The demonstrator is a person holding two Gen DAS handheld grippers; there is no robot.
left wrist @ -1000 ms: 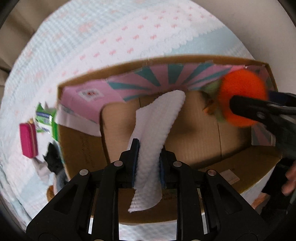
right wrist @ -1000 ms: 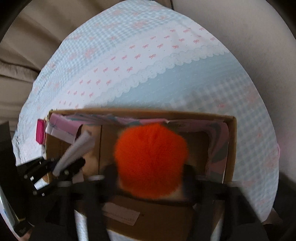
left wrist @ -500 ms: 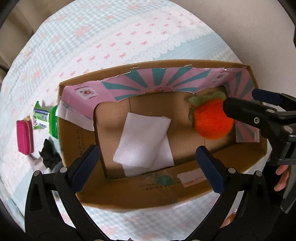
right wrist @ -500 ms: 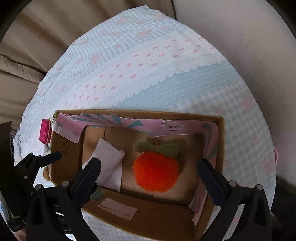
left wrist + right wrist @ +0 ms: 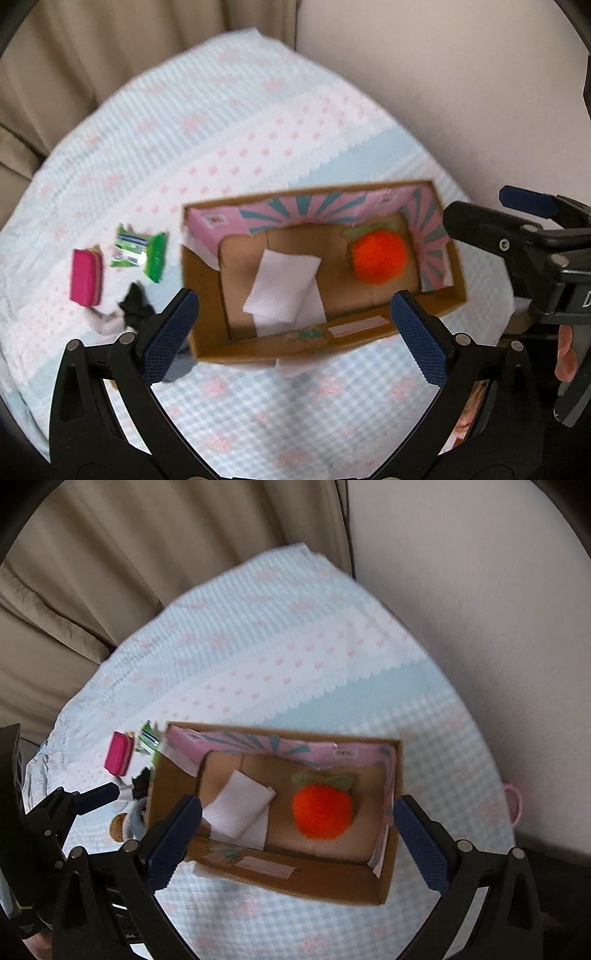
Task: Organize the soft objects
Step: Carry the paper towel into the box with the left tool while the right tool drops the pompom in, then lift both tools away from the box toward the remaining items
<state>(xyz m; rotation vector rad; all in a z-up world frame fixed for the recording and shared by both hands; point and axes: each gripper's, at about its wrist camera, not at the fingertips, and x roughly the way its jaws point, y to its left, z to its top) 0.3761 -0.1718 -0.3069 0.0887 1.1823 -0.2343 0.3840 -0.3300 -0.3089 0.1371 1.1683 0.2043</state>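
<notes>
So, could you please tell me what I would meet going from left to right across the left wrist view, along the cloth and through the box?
Pink pouch → green packets → cardboard box left wall → white cloth → orange plush fruit → right tool, open.

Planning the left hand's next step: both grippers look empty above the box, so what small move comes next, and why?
Probably swing the open left hand-held gripper left toward the black cloth outside the cardboard box; the white cloth and orange plush already lie inside.
</notes>
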